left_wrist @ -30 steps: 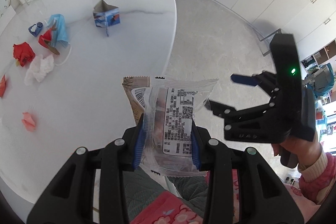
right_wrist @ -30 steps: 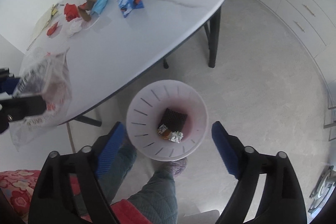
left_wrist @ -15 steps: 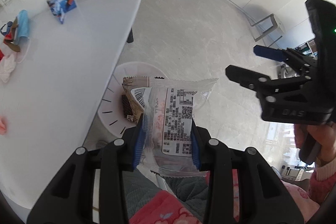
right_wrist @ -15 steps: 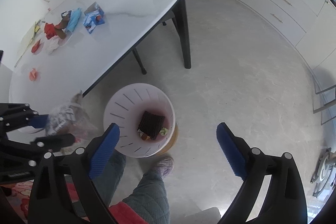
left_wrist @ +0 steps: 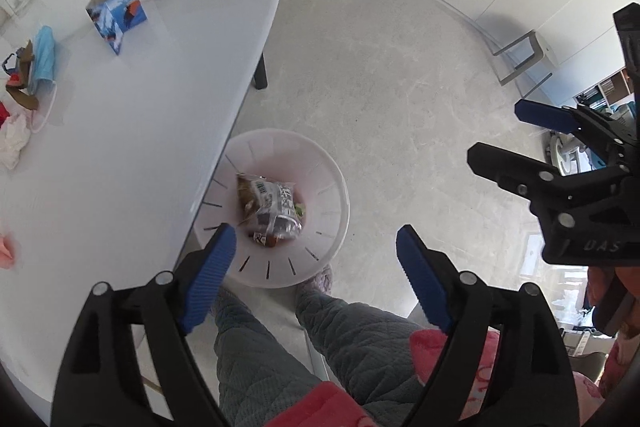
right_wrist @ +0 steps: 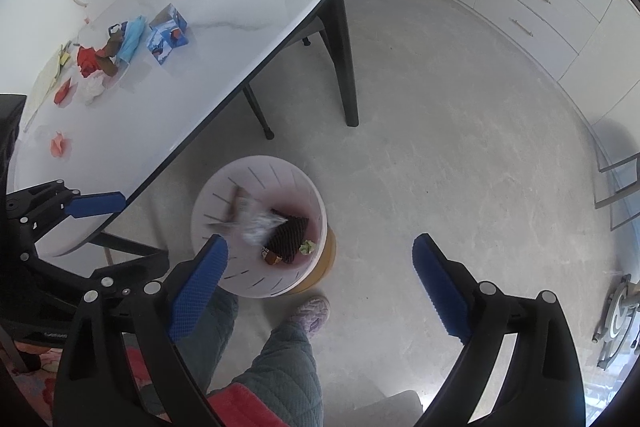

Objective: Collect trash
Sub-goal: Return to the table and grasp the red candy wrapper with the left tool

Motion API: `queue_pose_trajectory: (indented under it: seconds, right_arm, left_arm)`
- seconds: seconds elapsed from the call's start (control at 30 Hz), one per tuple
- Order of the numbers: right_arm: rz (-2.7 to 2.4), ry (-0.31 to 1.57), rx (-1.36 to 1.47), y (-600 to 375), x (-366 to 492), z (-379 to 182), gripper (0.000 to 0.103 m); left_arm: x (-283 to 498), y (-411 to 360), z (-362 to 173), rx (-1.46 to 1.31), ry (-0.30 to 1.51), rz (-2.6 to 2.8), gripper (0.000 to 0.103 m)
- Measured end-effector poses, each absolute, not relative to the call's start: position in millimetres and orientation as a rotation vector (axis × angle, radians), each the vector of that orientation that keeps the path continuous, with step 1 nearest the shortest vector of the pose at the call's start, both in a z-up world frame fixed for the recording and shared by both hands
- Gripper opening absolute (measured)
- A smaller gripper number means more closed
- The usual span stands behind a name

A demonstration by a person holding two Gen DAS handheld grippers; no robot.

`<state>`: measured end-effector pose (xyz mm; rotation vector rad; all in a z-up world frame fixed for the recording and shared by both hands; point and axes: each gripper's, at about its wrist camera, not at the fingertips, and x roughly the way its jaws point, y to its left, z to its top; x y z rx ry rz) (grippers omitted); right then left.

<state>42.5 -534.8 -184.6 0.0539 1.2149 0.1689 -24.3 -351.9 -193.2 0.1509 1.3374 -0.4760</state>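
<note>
- The left gripper [left_wrist: 316,247] hangs above the white bin [left_wrist: 340,187], its blue pads spread wide with nothing between them.
- The right gripper [right_wrist: 320,251] is likewise wide and empty, also over the bin; in the left wrist view it shows at the right edge, partly cut off.
- A clear snack wrapper [left_wrist: 272,207] lies inside the bin — blurred in the right wrist view, so it may not have settled — on top of a dark wrapper [right_wrist: 290,231] and a few small scraps.
- Judged from this, part of the job is done: several pieces sit in the bin, which stands on the floor just beside the table's near edge.
- Left to collect, all on the table [right_wrist: 224,39] and well away from the bin: a blue-and-white carton [right_wrist: 168,35], a blue mask [right_wrist: 132,37], red crumpled scraps [right_wrist: 88,61], a white tissue [right_wrist: 93,89] and a pink scrap [right_wrist: 59,143].
- Hard to make out: what the small items beside the mask are, and the bin's lowest contents — the wrapper covers them. The table's left end is cut off by the lens rim.
</note>
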Motion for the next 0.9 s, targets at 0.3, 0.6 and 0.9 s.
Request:
queue_pose_trajectory:
  seconds: [0.3,0.6,0.9]
  right_arm:
    - [0.243,1.117,0.05,-496.2,61.3,-137.0,0.101]
    - [0.363,1.057,-0.021,-402.6,101.8,-106.0,0.101]
    - [0.438,1.031,-0.054,-304.8,139.7,-91.5,0.101]
  left_arm:
    - [-20.0,-289.3,-117.7,0.047,1.142,-0.308,0.093]
    - [3.0,-151.1,-78.7,-0.048,1.072,-0.048,0.095]
    - [46.4,4.0,-79.8,-0.124,1.038,0.134,0.095]
